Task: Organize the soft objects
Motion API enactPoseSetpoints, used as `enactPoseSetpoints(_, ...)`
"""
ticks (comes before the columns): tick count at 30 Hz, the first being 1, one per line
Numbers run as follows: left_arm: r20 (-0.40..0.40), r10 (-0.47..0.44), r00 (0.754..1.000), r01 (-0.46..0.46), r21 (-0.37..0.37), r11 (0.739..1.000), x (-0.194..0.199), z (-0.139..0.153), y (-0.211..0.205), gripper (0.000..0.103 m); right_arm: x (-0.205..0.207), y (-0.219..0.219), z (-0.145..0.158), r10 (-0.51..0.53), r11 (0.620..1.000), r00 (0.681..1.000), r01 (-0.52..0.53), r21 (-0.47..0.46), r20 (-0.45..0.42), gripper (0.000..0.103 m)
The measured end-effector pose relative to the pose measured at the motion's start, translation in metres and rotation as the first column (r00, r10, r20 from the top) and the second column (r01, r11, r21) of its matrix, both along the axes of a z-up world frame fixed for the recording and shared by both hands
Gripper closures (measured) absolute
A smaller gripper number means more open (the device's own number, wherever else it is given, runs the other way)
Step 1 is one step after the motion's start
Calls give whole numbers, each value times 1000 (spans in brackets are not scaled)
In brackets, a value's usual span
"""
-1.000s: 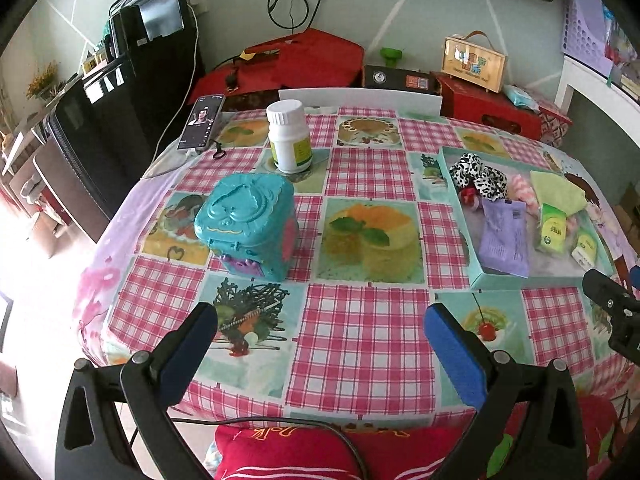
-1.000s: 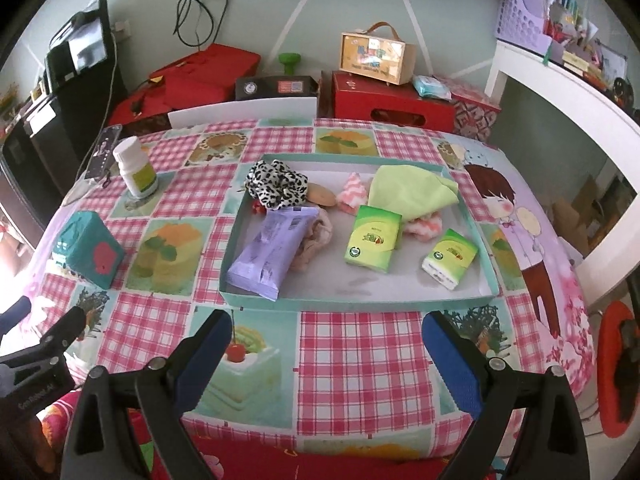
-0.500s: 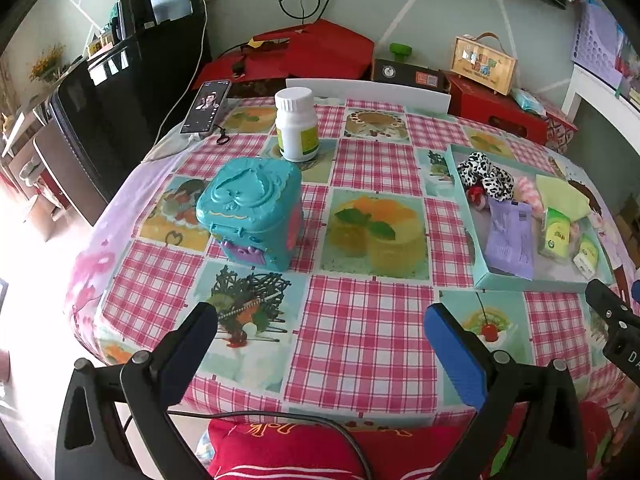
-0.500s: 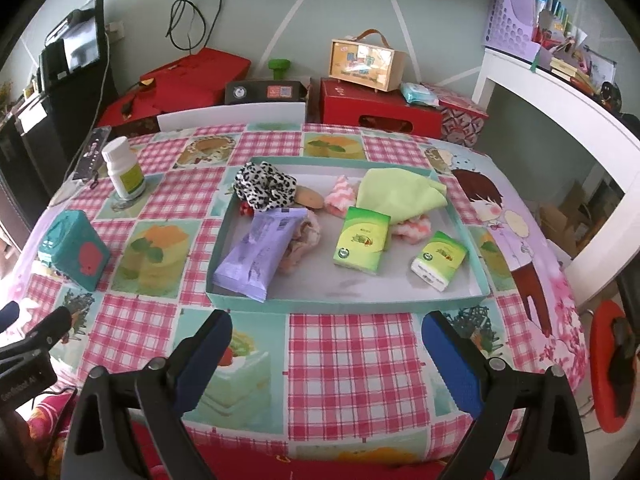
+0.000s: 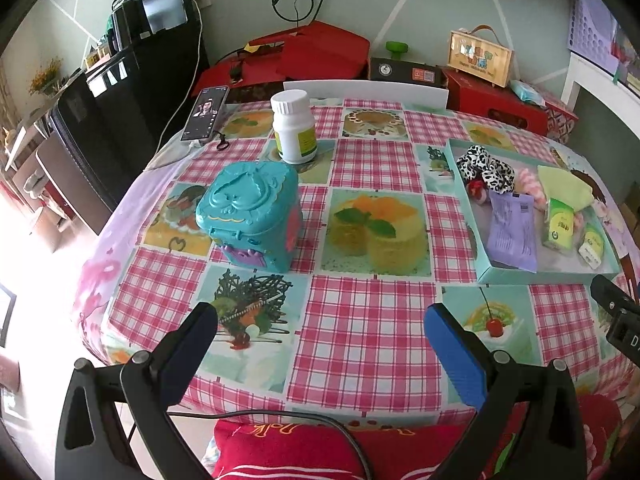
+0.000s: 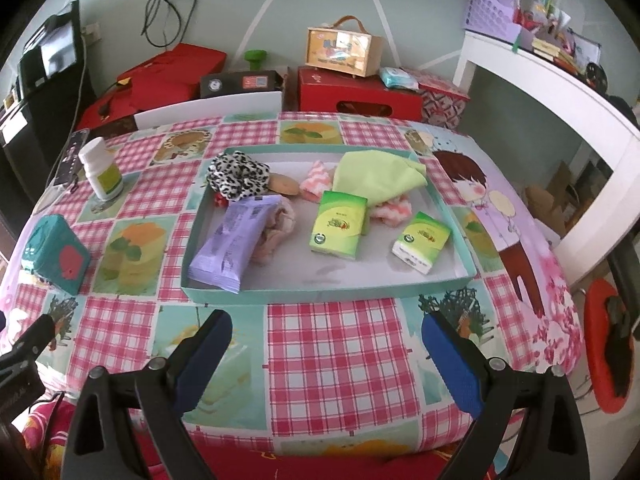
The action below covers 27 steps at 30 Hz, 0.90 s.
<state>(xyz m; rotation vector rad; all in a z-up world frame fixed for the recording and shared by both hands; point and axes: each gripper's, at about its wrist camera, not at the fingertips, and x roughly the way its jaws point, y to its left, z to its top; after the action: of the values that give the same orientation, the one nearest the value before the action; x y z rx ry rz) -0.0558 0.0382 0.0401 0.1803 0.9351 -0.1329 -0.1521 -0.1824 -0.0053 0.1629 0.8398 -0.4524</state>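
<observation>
**Both grippers empty, soft things in the tray**

We see the left gripper (image 5: 320,336) and right gripper (image 6: 326,340) hanging over the near table edge, each with its jaws wide apart and holding nothing; the tray (image 6: 320,292) sits far of the right gripper, on the right half of the table (image 5: 360,340); in it lie a scrunchie (image 6: 238,176), purple pack (image 6: 232,244), green cloth (image 6: 372,176), pink cloths (image 6: 390,210) and two tissue packs (image 6: 338,224), loosely heaped, some overlapping; a teal box (image 5: 252,212) and bottle (image 5: 294,128) stand left of the tray, apart from it.

Step in hand: we judge this fits either soft items gathered in the tray and waiting to be sorted out, or a sort that ends in the tray with the grippers drawn clear; the pictures don't settle which. Any pick would call for a low, centred pinch, as cloth bunches and packs slip.
</observation>
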Motion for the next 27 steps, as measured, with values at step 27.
enactPoseSetpoints(27, 0, 0, 1000, 0, 13, 1000, 0, 0, -3, 0, 5, 3, -7, 2, 1000, 999, -3, -22, -43, 5)
